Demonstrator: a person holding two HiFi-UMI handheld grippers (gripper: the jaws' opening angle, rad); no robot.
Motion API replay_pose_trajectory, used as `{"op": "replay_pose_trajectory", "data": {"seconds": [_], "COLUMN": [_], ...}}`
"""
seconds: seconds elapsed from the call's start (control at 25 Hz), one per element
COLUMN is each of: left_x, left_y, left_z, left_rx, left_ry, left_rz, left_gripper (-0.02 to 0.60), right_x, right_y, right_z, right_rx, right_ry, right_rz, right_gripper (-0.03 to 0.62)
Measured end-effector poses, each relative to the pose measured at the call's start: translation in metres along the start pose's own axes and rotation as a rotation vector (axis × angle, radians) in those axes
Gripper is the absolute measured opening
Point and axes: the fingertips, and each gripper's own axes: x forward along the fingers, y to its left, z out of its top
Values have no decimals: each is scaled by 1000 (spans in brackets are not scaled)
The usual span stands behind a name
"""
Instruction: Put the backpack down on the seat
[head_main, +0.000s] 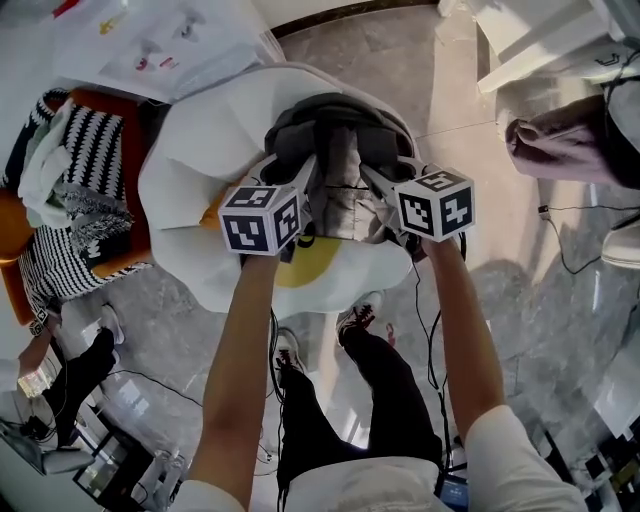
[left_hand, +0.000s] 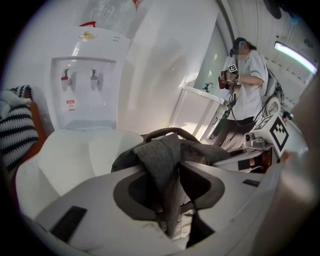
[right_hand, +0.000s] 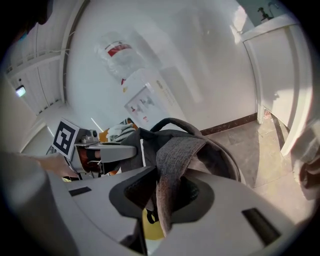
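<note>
on the white seat the grey backpack sits just ahead of us, between both tools, its straps running back toward us: our left gripper is opening around the left strap, our right gripper pinches the right strap, both equally near it.

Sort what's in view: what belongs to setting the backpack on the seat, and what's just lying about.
Job in hand:
backpack
white seat
left gripper, jaws opening round a strap
right gripper, shut on the other strap

Lying about:
water dispenser
striped clothes
purplish bundle
wall poster
</note>
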Motion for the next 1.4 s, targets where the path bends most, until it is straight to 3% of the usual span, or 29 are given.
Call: {"op": "replay_pose_trajectory", "data": {"seconds": [0.16, 0.28, 0.52, 0.64, 1.0, 1.4], "left_x": [1, 2, -15, -24, -50, -91], "left_y": [6, 6, 24, 25, 12, -7], "left_z": [-2, -3, -28, -34, -25, -14], "left_rx": [-43, -67, -120, -155, -106, -37], "left_ry": [5, 2, 19, 8, 20, 42], "left_rz": [27, 35, 153, 149, 115, 77], "left_gripper": [234, 256, 318, 319, 316, 207], "right_x": [-6, -13, -27, -36, -75, -118], "right_y": [-11, -21, -27, -28, -19, 11], "right_z": [-3, -10, -11, -12, -15, -12], "right_rx": [-5, 13, 51, 63, 76, 147], "right_ry": [14, 27, -10, -11, 11, 6], "right_rz": [-58, -80, -130, -140, -201, -294], "right_gripper": [94, 97, 97, 97, 97, 94]}}
